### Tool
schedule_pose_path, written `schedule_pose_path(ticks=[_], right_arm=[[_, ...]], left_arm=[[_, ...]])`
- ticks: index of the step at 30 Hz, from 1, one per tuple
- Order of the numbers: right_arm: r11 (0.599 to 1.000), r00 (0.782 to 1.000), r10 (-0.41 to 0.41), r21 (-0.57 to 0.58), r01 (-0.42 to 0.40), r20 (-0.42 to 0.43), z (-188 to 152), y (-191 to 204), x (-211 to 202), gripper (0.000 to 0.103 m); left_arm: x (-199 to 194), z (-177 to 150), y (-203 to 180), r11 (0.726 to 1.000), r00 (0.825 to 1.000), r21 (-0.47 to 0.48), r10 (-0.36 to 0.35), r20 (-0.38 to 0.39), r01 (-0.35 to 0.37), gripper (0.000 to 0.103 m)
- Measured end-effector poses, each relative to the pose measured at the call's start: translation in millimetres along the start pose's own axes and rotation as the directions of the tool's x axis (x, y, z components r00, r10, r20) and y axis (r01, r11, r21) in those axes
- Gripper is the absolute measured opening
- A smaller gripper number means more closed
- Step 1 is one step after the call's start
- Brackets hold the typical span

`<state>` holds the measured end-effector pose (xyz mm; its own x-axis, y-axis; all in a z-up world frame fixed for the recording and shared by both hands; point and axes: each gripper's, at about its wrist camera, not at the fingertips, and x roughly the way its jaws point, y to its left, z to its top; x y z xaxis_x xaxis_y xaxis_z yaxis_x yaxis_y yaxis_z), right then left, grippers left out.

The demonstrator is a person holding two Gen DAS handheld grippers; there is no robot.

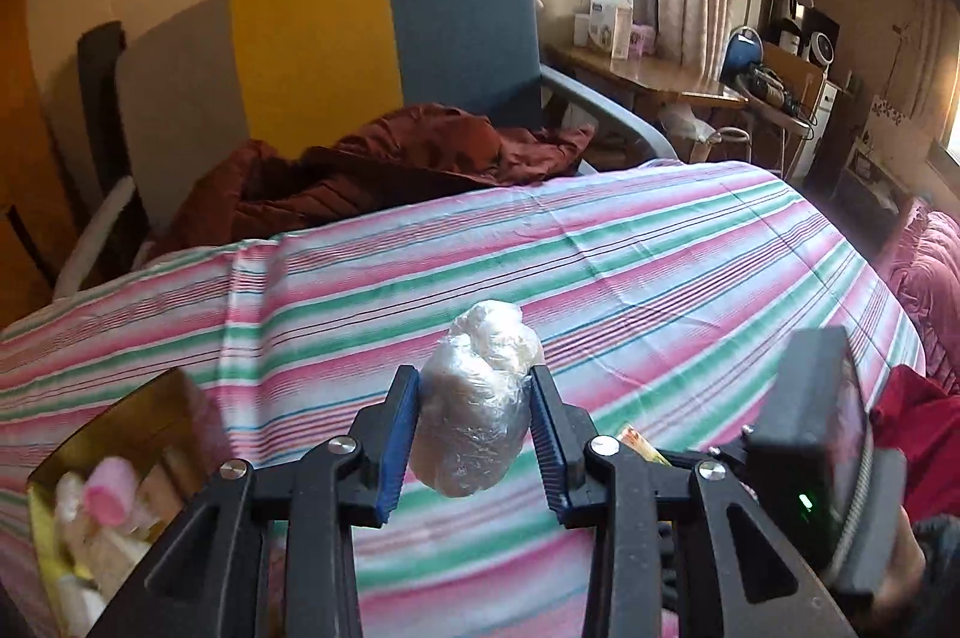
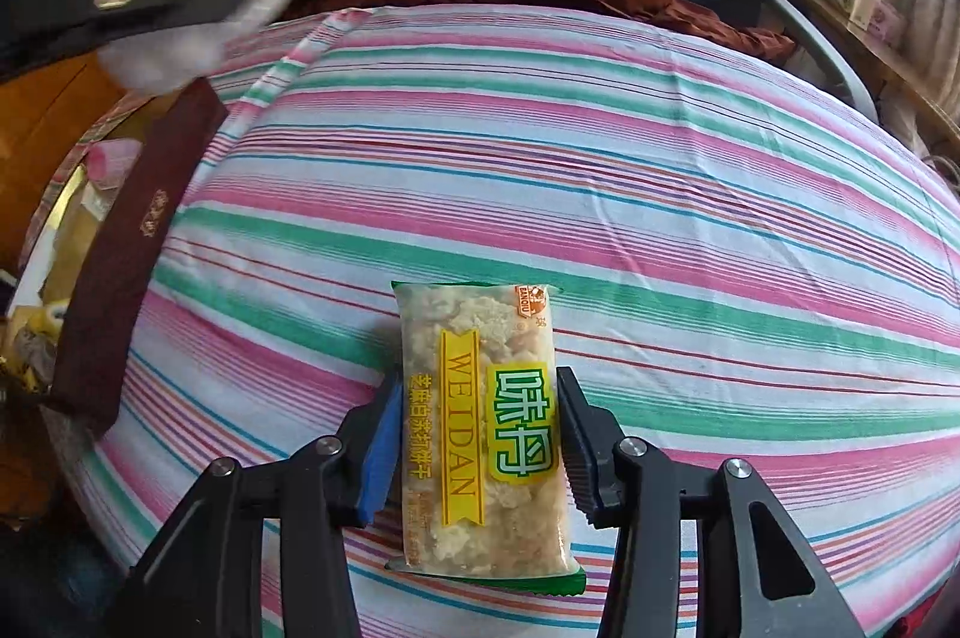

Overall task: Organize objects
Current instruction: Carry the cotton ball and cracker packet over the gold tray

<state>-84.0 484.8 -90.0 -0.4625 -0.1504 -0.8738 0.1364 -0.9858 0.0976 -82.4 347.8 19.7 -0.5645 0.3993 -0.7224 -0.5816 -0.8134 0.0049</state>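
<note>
Plastic-wrapped lump (image 1: pixel 477 401) clamped in left claw (image 1: pixel 474 449); box (image 1: pixel 90 506) edge perhaps near.

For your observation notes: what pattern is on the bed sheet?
The bed sheet has pink, green and white stripes, clearest in the right wrist view.

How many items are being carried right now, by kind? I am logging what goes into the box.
Clear-wrapped bundle, held in the left gripper: 1
Snack packet, held in the right gripper: 1
Total: 2
Items already in the open box are too blurred to count.
</note>
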Motion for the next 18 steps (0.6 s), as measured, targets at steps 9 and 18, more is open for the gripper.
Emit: schedule_pose_path(ticks=[9,18], right_arm=[[0.999,1.000,0.011,-0.037,-0.010,0.005,-1.8,23.6,2.7,0.048],[1.000,1.000,0.008,-0.011,-0.008,0.002,-0.3,35.9,4.1,0.048]], left_arm=[[-49.6,-28.0,33.6,0.997,0.999,-0.066,0.033,0.037,-0.031,0.036],[-75.1,-50.6,63.4,0.992,0.997,-0.116,0.062,0.052,-0.056,0.036]])
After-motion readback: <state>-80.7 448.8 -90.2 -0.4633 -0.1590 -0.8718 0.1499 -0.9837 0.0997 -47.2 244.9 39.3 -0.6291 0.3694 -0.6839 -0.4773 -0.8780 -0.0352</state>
